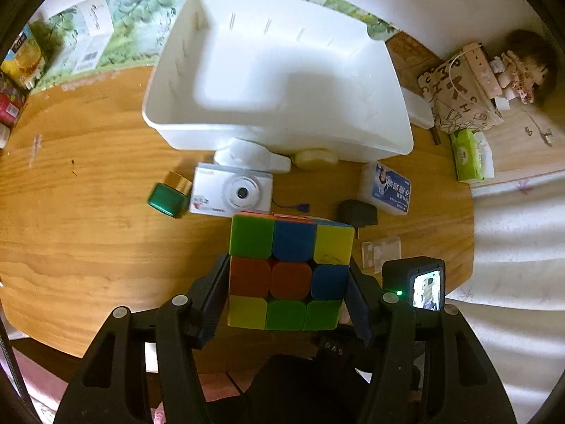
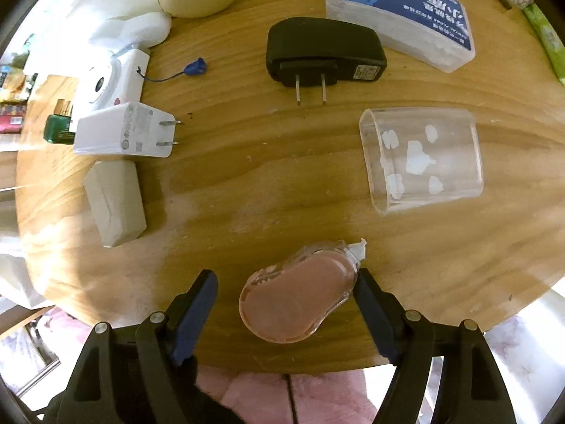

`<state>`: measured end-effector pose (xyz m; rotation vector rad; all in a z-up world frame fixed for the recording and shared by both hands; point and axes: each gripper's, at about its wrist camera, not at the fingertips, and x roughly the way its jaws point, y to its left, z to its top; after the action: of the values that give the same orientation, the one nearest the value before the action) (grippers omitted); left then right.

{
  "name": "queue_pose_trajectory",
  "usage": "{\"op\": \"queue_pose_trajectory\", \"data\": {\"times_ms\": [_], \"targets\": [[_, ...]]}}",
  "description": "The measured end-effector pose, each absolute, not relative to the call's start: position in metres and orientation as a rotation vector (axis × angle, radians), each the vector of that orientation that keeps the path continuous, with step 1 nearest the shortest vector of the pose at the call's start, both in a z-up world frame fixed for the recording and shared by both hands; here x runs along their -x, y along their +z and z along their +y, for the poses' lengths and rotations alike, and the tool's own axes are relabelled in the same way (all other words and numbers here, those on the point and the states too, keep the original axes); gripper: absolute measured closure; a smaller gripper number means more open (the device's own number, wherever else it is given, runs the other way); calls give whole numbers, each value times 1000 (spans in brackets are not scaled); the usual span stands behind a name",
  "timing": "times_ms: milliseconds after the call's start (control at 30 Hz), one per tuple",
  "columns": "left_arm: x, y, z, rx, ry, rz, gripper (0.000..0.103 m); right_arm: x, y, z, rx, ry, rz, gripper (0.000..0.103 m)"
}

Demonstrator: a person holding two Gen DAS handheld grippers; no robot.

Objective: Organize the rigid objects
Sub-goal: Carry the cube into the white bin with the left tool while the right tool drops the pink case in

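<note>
Between the fingers of the left gripper (image 1: 287, 293) a puzzle cube (image 1: 289, 272) is clamped by its two side faces, lifted clear of the wooden table (image 1: 88, 219); the hold across flat opposite faces is judged to keep it from twisting on the way to the white bin (image 1: 282, 81), which stands ahead of and above the fingertips with its inside bare. Just beyond the cube, between it and the bin's near wall, a white toy camera (image 1: 233, 190) is seen, with a green jar (image 1: 168, 198) to its left and a black plug adapter (image 1: 357, 212) to its right.

Between the spread fingers of the right gripper (image 2: 286, 304) a pink correction-tape dispenser (image 2: 300, 296) lies flat on the table. The right finger seems to touch its nose, while a clear gap is left at the left finger, so it is bracketed but not yet gripped. The straddling pose is judged to be a setup for closing across its width.

Ahead of the right gripper, two plug adapters are counted, one black and one white (image 2: 123, 130). One clear plastic cup (image 2: 422, 157) lies on its side ahead and to the right, one grey eraser-like block (image 2: 114, 201) ahead and to the left, and one blue-labelled box (image 2: 402, 10) farthest ahead.
</note>
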<state>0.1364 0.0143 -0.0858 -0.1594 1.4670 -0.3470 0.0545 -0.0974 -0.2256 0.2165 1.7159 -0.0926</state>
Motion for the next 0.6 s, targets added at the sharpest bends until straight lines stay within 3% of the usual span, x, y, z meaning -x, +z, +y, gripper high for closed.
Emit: {"op": "queue_pose_trajectory", "data": {"times_ms": [100, 600], "targets": [[-138, -82, 23, 146, -355, 1448, 40, -50, -225, -99, -200, -150, 1691, 39], [-156, -60, 53, 99, -381, 1346, 40, -29, -188, -146, -347, -142, 1508, 40]]}}
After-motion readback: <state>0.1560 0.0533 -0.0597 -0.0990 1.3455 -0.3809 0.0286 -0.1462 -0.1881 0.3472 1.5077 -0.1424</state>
